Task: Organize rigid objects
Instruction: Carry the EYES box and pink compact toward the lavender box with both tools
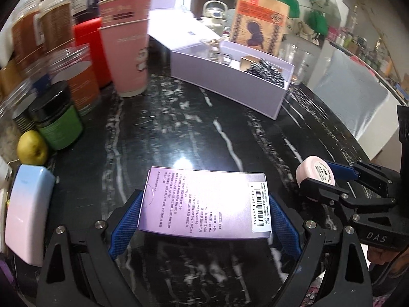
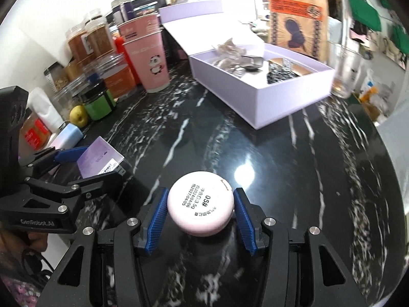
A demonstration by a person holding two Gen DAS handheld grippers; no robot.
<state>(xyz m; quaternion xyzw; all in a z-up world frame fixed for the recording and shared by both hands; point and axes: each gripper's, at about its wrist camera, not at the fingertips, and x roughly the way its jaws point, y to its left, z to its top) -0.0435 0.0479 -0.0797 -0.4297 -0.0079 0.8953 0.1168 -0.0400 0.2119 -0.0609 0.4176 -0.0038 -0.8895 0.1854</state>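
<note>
Clamped across its width between the blue pads of the left gripper, a flat lilac carton with printed text and a barcode sticker, carried above the black white-veined marble counter at its near edge. Just to the right, gripped on both sides by the right gripper, a round pale pink compact with its stamped underside facing the camera, likewise held over the counter. Both tools side by side, near but not touching, each pointed down and toward the far side. Farther off, toward the right, an open lilac gift box with its hinged lid thrown back, resting on the counter and already holding crumpled silvery wrappers, a small metal piece and a dark beaded item. Behind the box, a brown paper bag printed in orange and black, standing upright, with a clear glass just right of the box. Along the far left, two stacked pink paper cups with a panda print, a red container, clear jars with brown contents, and a dark-lidded green jar. Nearer on the left, a yellow-green fruit and a pastel blue-and-pink case beside it. Part of a person's hand visible on each handle at the frame edges.
</note>
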